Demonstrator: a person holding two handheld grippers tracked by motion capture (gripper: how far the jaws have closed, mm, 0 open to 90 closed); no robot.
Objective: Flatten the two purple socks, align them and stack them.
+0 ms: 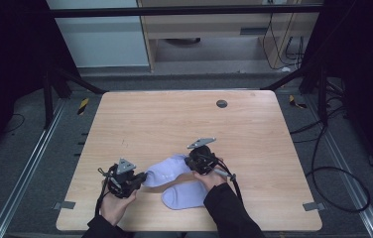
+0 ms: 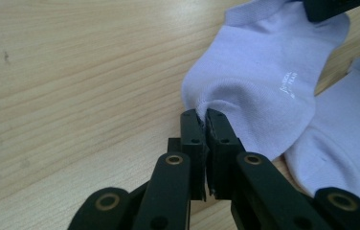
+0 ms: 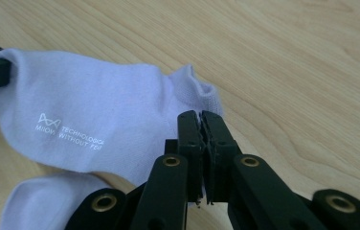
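Wood: pale wooden table (image 1: 174, 119), light grain all over, rounded corners, with a small dark round cap (image 1: 221, 103) set in it near the far edge.
Room: grey floor around the table, metal rails (image 1: 23, 173) running down both sides, black frame bars (image 1: 75, 82) behind, loose cables (image 1: 333, 173) on the right and some light wood furniture (image 1: 209, 29) at the back.
Socks: two lilac socks near the person's edge of the table. One sock (image 1: 167, 171) is stretched between both grippers, white lettering on its side. The second sock (image 1: 184, 195) lies flat on the wood just under and beside it, pretty much touching.
Left hand: left hand (image 1: 112, 206) comes in from the bottom edge, wrapped round the left gripper (image 1: 142, 179), which points across the table toward the other gripper.
Left jaws: squeezed right down on a pinch of the held sock's end (image 2: 204, 108), fabric bunched between the tips.
Right hand: right hand (image 1: 213, 177) and dark sleeve (image 1: 229, 210) come in from the bottom, right gripper (image 1: 188, 162) angled down and left over the sock.
Right jaws: closed tight too, nipping the sock at its ribbed cuff (image 3: 202, 98).
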